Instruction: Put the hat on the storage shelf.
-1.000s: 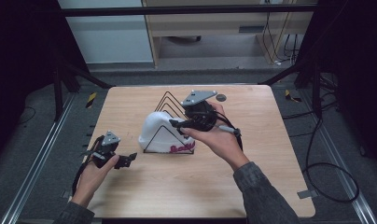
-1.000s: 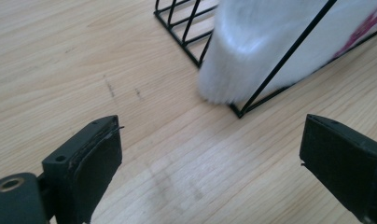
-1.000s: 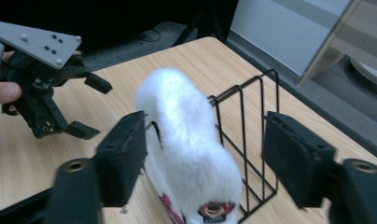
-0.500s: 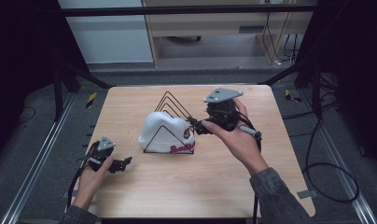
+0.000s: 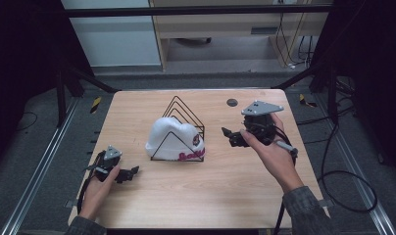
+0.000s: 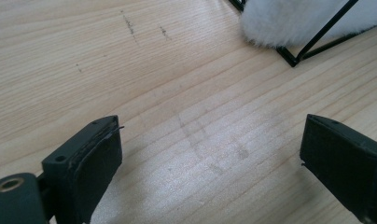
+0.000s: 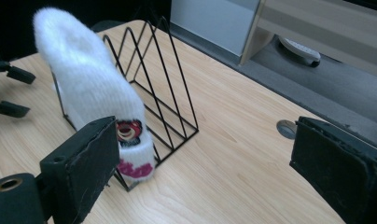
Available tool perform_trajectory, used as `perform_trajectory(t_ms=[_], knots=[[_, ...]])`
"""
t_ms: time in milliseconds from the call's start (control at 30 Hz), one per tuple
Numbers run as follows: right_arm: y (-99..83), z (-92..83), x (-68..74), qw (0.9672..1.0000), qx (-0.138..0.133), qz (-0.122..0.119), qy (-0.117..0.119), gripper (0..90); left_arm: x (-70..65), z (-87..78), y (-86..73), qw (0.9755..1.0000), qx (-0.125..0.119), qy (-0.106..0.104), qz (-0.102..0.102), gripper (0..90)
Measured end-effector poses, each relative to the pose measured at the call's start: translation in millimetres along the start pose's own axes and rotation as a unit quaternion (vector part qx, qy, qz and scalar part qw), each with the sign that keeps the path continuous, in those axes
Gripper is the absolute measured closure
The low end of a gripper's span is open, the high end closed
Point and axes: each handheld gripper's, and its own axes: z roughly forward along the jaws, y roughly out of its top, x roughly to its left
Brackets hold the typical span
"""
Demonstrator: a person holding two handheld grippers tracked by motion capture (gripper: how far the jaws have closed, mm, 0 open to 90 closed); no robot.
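We see a white fluffy hat [image 5: 172, 137] draped over a black wire rack [image 5: 184, 125] at the centre of the wooden surface [image 5: 210, 196] in the high view. A red-and-white patch and pink lettering show along the hat's lower right edge.

Our right claw [image 5: 230, 138] sits right of centre in that view, just beside the rack but clear of it. Its jaws have just been opening, and in the right gripper view [image 7: 200, 172] they stand wide apart with nothing between them; the hat [image 7: 88, 93] and rack [image 7: 163, 93] lie beyond, in the upper left of that frame.

Our left claw [image 5: 130, 173] rests low at the lower left of the high view, well apart from the hat. In the left gripper view [image 6: 210, 172] its jaws are spread wide over bare wood, holding nothing. The hat's edge [image 6: 308, 21] and a rack corner [image 6: 294, 58] show at the upper right. It seems to sit on the surface, though we cannot tell for certain.
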Motion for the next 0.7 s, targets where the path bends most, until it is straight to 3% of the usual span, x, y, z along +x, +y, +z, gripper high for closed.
perform_trajectory(t_ms=[333, 700], knots=[[-28.3, -6.7, -13.5, 0.9996, 0.018, 0.001, -0.021, 8.8, -1.6, 5.9, -2.1, 1.0, 0.004, 0.0, -0.002, 3.5], [-86.8, 2.4, -38.4, 0.9971, 0.047, 0.046, -0.04, 9.3, -1.9, 7.2, -2.2, 1.0, 0.003, -0.001, 0.001, 1.4]])
